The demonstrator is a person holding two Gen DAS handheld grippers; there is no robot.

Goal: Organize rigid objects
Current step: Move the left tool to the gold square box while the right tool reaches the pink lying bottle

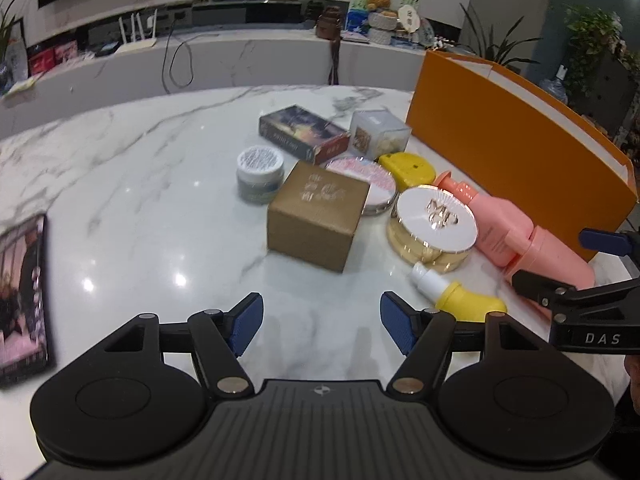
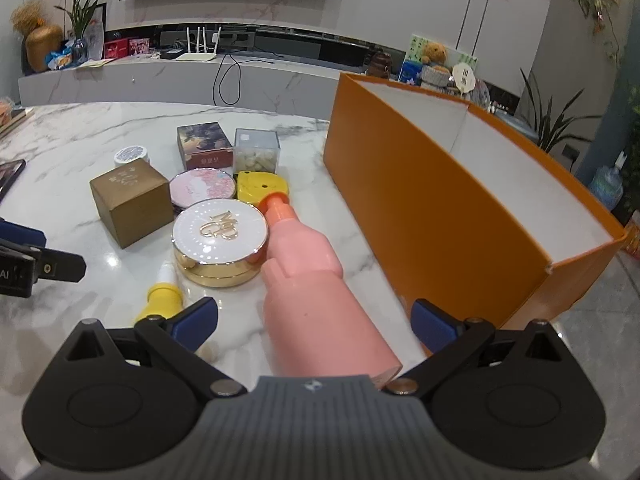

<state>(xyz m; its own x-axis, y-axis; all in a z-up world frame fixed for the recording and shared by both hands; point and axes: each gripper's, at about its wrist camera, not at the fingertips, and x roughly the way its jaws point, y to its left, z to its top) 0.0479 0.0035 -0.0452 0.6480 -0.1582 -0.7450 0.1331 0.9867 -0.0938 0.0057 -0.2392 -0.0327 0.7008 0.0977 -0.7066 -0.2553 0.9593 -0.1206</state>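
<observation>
From the left wrist view, the left gripper [image 1: 322, 322] is seen tilted downward over the marble table [image 1: 120, 208], its jaws apart with nothing but bare tabletop between the blue pads [image 1: 248, 322]. Ahead of it a cluster of things is gathered: a brown box [image 1: 318, 216], a round white-lidded gold compact [image 1: 434, 226] just to its right, a pink floral compact [image 1: 366, 184] behind, a white jar [image 1: 260, 174], a dark printed box [image 1: 302, 130], a clear cube box [image 1: 378, 132] and a yellow case [image 1: 408, 166]. A yellow dropper bottle [image 1: 460, 294] lies on its side near the right pad. A pink bottle [image 1: 516, 232] lies on its side beside the gold compact, along the wall of the tall orange box [image 1: 500, 152]. The right gripper [image 1: 568, 264] comes in from the right edge (only part of it is shown), one finger above the bottle's thick end and one below.

From the right wrist view, the right gripper [image 2: 314, 322] is seen pitched downward with its jaws spread wide on either side of the pink bottle [image 2: 312, 280]; clear gaps are visible between both pads and the bottle, so it is not gripped. The bottle's orange cap points away, toward the yellow case [image 2: 260, 188]. The orange box [image 2: 440, 208] stands open-topped to the right. Part of the left gripper [image 2: 40, 260] is visible at the left edge.
</observation>
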